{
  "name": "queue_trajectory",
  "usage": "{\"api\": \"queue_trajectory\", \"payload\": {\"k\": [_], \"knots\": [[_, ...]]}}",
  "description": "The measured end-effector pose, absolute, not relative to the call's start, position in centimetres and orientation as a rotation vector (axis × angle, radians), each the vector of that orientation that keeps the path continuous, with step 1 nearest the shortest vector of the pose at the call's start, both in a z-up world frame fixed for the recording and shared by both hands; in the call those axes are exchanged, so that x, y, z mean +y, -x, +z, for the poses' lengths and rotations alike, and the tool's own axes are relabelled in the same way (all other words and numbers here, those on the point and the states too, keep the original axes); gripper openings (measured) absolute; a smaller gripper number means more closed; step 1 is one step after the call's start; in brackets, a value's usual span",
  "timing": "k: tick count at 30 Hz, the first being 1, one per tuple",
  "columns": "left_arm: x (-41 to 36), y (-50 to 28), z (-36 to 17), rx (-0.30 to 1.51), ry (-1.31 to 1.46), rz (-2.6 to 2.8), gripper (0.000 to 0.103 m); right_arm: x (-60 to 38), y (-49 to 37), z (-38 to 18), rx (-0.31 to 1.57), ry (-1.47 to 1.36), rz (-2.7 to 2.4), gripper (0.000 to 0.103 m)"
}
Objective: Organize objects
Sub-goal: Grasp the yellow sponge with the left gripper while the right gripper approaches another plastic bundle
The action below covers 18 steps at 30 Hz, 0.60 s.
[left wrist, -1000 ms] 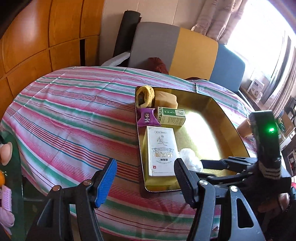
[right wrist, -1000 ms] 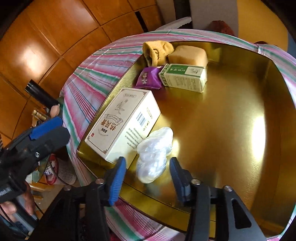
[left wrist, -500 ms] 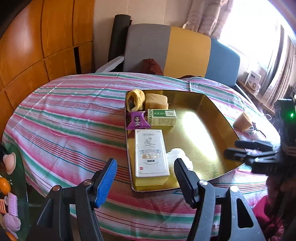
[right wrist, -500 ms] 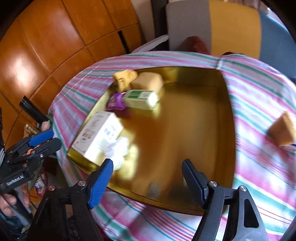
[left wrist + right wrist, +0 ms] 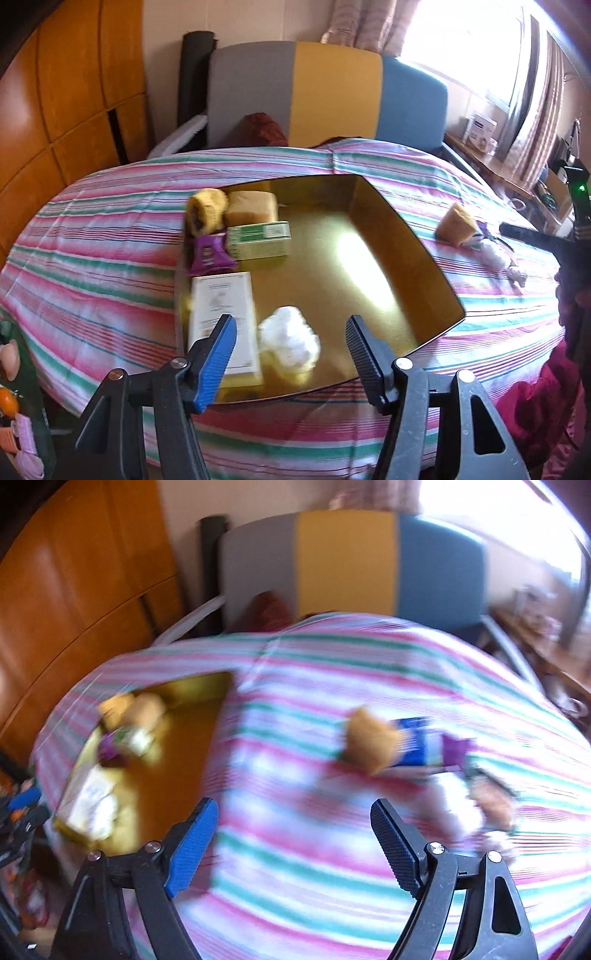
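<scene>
The desk is covered with a striped cloth, and a gold tray is placed on its middle. Along the left side of the tray a white box, a green box, a tan block, a yellow knitted roll, a purple packet and a white crumpled wad are seen. Outside the tray, at the right, a tan sponge-like piece lies on the cloth beside a blue packet; this view is blurred. The piece is judged light and soft, so it should be taken across its middle with little force. The left gripper is held with jaws wide and empty. The right gripper is also wide and empty, near the loose things.
</scene>
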State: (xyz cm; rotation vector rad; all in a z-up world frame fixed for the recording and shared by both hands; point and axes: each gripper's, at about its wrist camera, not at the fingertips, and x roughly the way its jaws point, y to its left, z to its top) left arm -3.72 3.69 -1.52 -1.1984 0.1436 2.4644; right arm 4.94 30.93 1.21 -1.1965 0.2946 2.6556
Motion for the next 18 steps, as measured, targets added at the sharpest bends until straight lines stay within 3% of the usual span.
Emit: {"api": "queue_trajectory", "payload": {"k": [5,8,15,18], "knots": [[7.6,4.0,-1.2,0.183,1.193,2.386,0.058,38.8,-7.4,0.3,0.372,1.008,2.436,0.086],[10.3,4.1,-1.0,0.206,1.183,2.347,0.058,42.6,-9.2,-0.7,0.57,0.957,2.274,0.086],[17.2,4.4,-0.8,0.249,1.17,2.214,0.055,44.1,-10.5,-0.1,0.695,0.877,2.251,0.088],[20.7,4.4,-0.7,0.307,1.139,2.184,0.069,43.8,-10.8,-0.2,0.721,0.88,2.255,0.09]]}}
